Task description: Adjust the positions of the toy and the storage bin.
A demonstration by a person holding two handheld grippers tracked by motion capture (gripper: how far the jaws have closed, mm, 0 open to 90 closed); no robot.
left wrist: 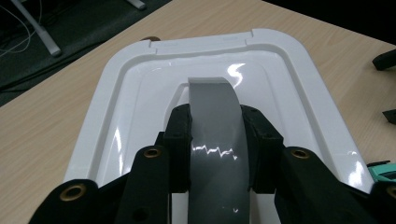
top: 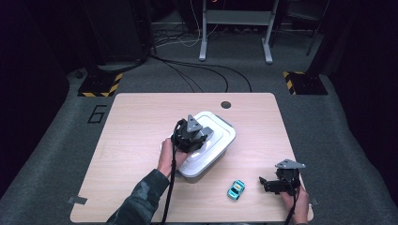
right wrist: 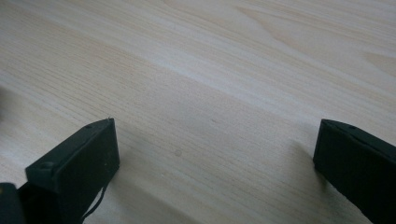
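Note:
A white plastic box (top: 220, 152) with a white lid (left wrist: 135, 98) stands in the middle of the wooden table (top: 136, 126). My left gripper (top: 197, 139) is over the lid, and its black jaws (left wrist: 215, 119) are shut on the lid's grey handle (left wrist: 215, 154). A small teal toy car (top: 236, 189) lies near the front edge, to the right of the box; a teal corner of the car (left wrist: 385, 170) also shows. My right gripper (top: 265, 183) rests low at the front right, to the right of the car. Its jaws (right wrist: 215, 156) stand open over bare wood.
A dark round hole (top: 225, 104) sits near the table's far edge. A tape tab (top: 76, 200) sticks out at the front left corner. Beyond the table, cables cross the grey floor between two black-and-yellow bases (top: 99, 84) (top: 305, 82).

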